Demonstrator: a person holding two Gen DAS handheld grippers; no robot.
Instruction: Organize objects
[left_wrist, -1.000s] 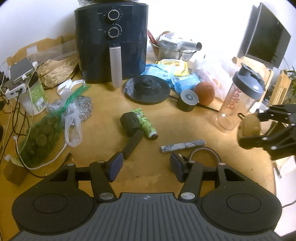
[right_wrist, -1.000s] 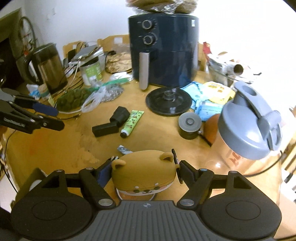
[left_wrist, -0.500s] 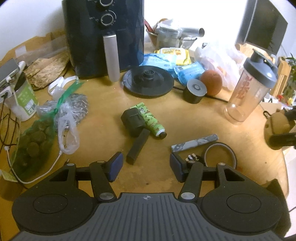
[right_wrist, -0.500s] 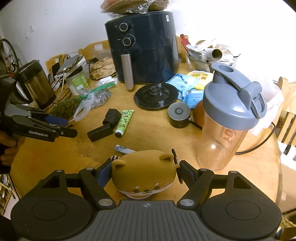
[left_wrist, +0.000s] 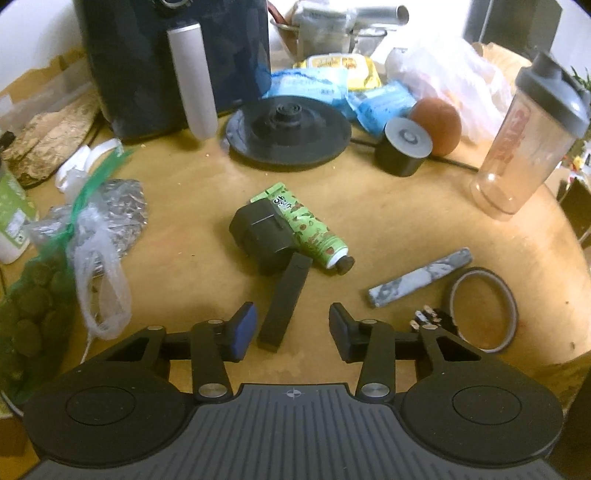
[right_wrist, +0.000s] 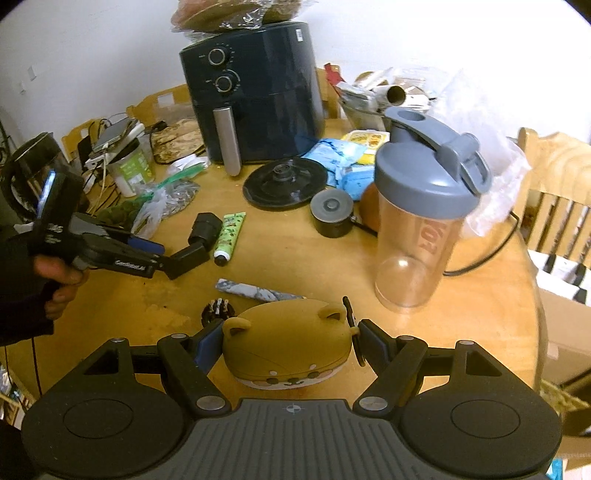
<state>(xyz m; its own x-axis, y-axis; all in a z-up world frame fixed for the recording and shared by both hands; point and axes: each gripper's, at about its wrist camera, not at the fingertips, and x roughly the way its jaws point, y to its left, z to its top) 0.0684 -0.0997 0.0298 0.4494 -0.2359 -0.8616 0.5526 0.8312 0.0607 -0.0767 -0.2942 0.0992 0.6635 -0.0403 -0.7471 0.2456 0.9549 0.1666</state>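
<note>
On the wooden table (left_wrist: 388, 229), left gripper (left_wrist: 291, 326) closing around the flat black rectangular bar (left_wrist: 284, 301), pads not yet touching. Right gripper (right_wrist: 286, 347) pinching the tan bear-shaped case (right_wrist: 286, 343). Next: squeeze, lift

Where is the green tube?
In the left wrist view, the green patterned tube lies mid-table, touching the black blocky adapter, in front of the round black kettle base.

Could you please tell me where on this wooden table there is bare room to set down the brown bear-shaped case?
Bare wood shows between the clear shaker bottle with the grey lid and the round wooden table's near edge. A smaller patch lies between the clear plastic bags and the black rectangular bar. The back, around the dark blue air fryer, is crowded.
</note>
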